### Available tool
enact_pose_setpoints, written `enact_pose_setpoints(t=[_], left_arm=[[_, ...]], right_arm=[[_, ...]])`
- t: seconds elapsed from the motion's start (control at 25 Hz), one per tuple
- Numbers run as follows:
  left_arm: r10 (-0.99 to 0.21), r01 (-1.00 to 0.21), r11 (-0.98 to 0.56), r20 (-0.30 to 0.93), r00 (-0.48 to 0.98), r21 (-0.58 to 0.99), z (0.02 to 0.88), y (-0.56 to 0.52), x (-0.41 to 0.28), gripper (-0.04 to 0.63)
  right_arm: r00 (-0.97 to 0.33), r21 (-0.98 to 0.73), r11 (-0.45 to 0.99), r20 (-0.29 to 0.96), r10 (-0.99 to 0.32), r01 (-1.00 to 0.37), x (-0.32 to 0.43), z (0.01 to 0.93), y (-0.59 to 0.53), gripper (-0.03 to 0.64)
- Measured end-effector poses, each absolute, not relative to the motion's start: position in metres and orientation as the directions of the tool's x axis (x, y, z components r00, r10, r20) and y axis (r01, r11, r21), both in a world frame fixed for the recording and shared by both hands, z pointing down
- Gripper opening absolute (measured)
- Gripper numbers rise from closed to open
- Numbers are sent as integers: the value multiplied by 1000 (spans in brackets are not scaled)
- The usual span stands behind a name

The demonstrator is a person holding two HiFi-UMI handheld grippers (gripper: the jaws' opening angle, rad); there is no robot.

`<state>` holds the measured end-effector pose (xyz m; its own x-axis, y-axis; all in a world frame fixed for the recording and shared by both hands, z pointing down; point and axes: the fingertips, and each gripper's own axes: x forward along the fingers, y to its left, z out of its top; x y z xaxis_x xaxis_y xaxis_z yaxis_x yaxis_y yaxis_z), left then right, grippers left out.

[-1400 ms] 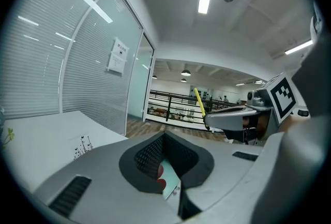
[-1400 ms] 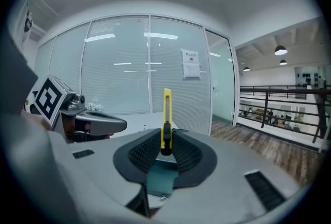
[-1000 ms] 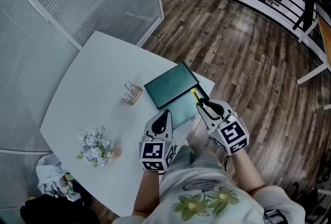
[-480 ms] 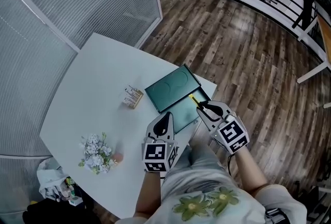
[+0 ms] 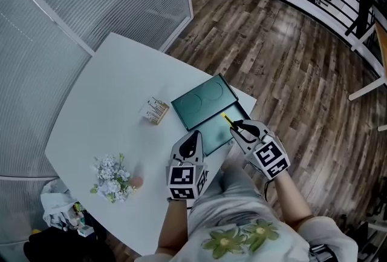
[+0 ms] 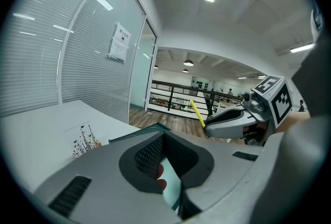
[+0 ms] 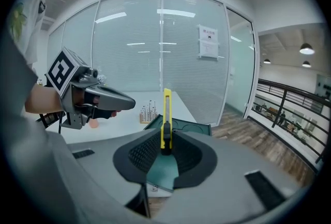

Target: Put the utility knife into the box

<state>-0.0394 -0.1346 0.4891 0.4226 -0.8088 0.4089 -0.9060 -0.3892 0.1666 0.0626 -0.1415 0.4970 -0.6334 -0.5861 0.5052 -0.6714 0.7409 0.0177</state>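
Note:
The green box (image 5: 216,132) lies open at the table's near edge, its lid (image 5: 203,99) folded back beyond it. My right gripper (image 5: 240,129) is shut on the yellow utility knife (image 5: 228,120), which sticks out from the jaws over the box's right edge. In the right gripper view the knife (image 7: 166,114) stands upright between the pads, with the box (image 7: 164,170) below. My left gripper (image 5: 193,140) hovers at the box's near left corner, jaws together and nothing between them. The left gripper view shows the knife (image 6: 196,113) in the right gripper (image 6: 227,124).
A small printed carton (image 5: 155,111) stands left of the lid. A bunch of pale flowers (image 5: 110,173) lies at the table's near left. The white table (image 5: 115,91) ends just right of the box, with wooden floor (image 5: 290,73) beyond. Glass partitions stand behind.
Almost nothing has changed. Both grippers keep their places by the box, and the knife stays gripped in the right one.

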Motion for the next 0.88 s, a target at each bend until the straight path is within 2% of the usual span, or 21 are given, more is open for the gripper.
enact_pose_setpoints(t=[0.88], left_arm=[[-801,-917,-357,447,398,176,508,-133,-44,2]], right_arm=[[-607,85,820,630,-484,-566,55,543,-139,72]])
